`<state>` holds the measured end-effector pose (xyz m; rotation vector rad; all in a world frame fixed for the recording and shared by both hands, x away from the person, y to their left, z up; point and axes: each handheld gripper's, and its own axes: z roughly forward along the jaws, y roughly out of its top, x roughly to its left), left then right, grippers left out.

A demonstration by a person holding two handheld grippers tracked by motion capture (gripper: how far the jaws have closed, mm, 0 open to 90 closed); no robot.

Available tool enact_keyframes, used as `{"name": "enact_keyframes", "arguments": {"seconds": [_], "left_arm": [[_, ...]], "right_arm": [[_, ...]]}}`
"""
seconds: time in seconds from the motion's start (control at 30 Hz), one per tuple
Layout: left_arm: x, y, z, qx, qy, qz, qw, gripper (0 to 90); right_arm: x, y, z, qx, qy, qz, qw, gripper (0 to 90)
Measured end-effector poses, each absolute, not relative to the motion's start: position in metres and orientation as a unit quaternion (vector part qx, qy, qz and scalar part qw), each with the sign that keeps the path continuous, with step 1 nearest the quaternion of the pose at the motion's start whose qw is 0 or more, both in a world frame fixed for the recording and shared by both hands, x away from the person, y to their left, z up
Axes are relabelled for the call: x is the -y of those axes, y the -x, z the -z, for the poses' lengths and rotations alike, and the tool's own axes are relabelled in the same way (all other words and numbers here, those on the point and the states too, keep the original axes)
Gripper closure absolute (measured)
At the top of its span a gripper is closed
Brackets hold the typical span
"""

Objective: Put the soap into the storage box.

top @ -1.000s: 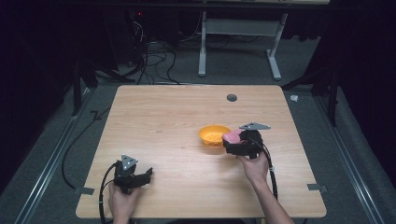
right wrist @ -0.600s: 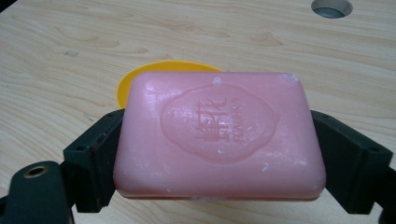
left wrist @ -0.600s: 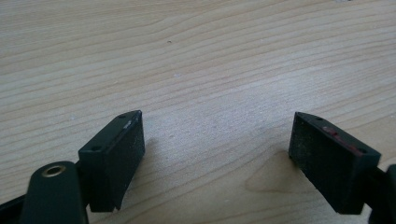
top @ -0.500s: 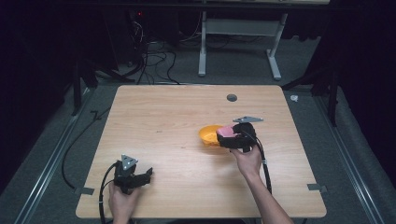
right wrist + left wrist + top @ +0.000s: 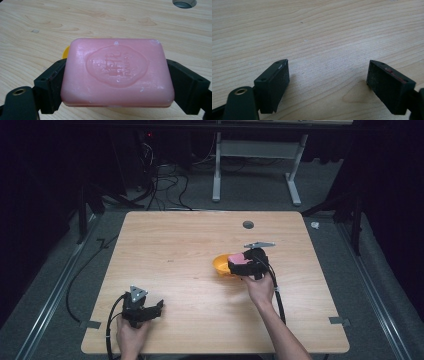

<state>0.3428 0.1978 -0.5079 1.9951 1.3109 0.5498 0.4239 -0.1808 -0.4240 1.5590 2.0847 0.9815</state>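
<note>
The right gripper [image 5: 117, 82] pinched a pink soap [image 5: 117, 72] above the orange bowl [image 5: 222, 265] right of the bench's [image 5: 175, 245] centre; the left gripper [image 5: 329, 82] rested spread at the near-left edge.

The wooden table [image 5: 180, 250] has a light grain and a round grey hole [image 5: 248, 225] near its far edge, at about one o'clock from the middle. Beyond it, at twelve o'clock, a white desk frame [image 5: 260, 165] stands on grey carpet [image 5: 350, 285]. Black cables [image 5: 160, 185] lie tangled at eleven o'clock. Strips of grey tape [image 5: 338, 321] sit at five and seven o'clock.
</note>
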Motion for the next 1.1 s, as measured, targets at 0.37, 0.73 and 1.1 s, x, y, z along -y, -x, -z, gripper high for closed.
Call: {"name": "enact_keyframes", "arguments": {"seconds": [0.37, 0.73, 1.1], "left_arm": [[-0.198, -0.343, 0.508, -0.504, -0.765, -0.211, 0.340, 18.8], [-0.198, -0.343, 0.508, -0.504, -0.765, -0.211, 0.340, 18.8], [-0.198, -0.343, 0.508, -0.504, -0.765, -0.211, 0.340, 18.8]], "right_arm": [[0.172, -0.432, 0.423, -0.738, -0.553, -0.347, 0.174, 13.6], [0.160, -0.439, 0.429, -0.739, -0.560, -0.333, 0.171, 13.6], [0.158, -0.445, 0.437, -0.735, -0.572, -0.322, 0.171, 13.5]]}}
